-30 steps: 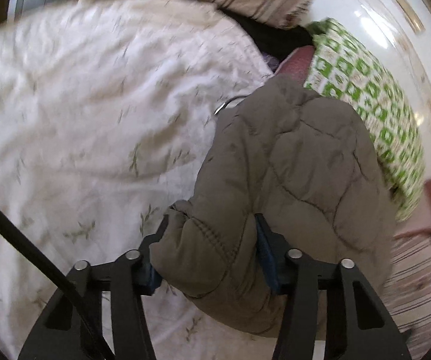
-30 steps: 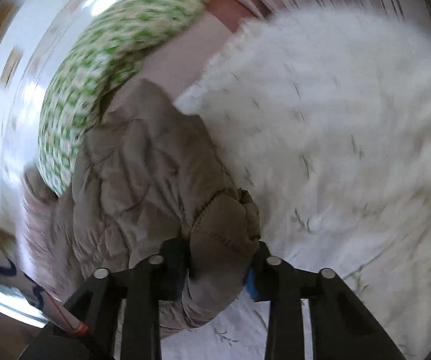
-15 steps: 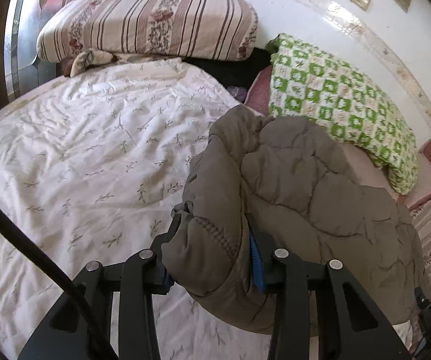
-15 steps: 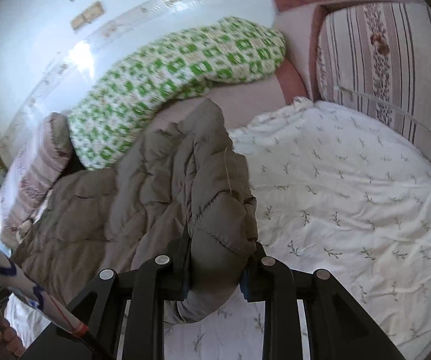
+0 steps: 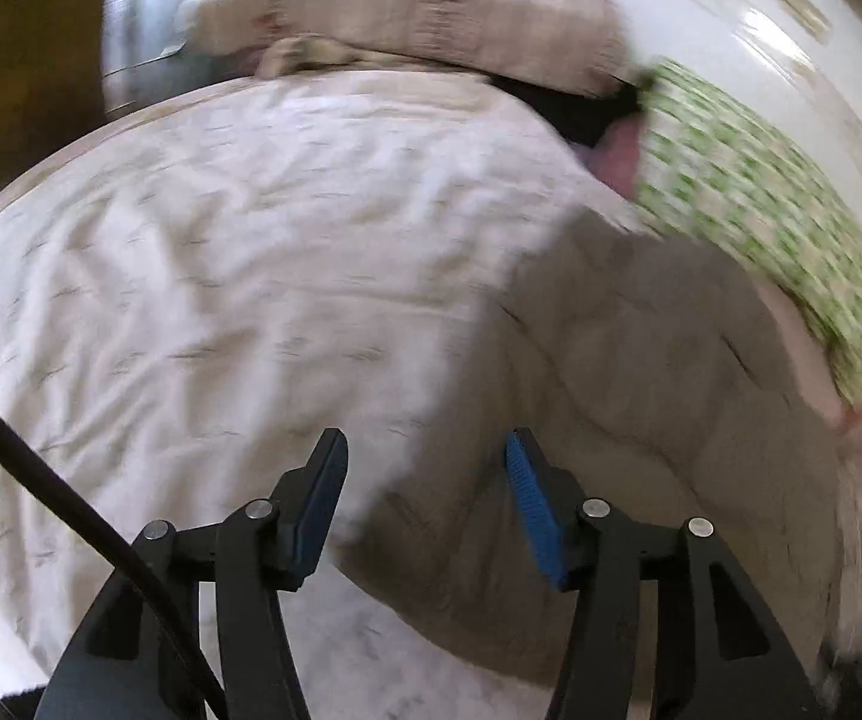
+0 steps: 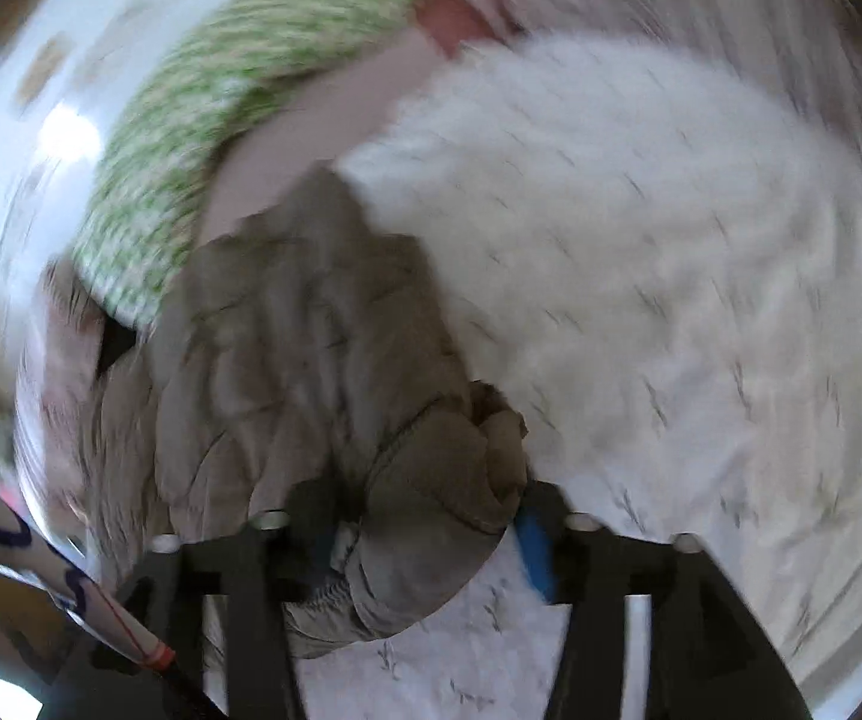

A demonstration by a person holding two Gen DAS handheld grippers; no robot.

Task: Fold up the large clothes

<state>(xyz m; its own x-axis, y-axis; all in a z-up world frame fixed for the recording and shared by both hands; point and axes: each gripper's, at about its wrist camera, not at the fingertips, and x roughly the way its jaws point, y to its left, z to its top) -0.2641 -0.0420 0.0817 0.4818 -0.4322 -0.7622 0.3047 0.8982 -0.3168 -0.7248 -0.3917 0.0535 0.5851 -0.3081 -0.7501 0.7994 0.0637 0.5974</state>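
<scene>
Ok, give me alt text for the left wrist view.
The open left gripper, its jaws just widened, hangs with nothing between its blue pads over a grey-brown quilted coat lying on a white bedspread. Behind are a green checked blanket and a striped pillow; everything is motion-blurred.

Light: bright, soft daylight, no hard shadows.
Glare: white sheen on the wall (image 5: 730, 18), top of both views.
Blur: heavy motion smear on the bedspread (image 5: 251, 276) and green blanket (image 6: 239, 120); left tongs (image 5: 425, 504) stay sharp.
Edges: fisheye bending, dark corners.
</scene>
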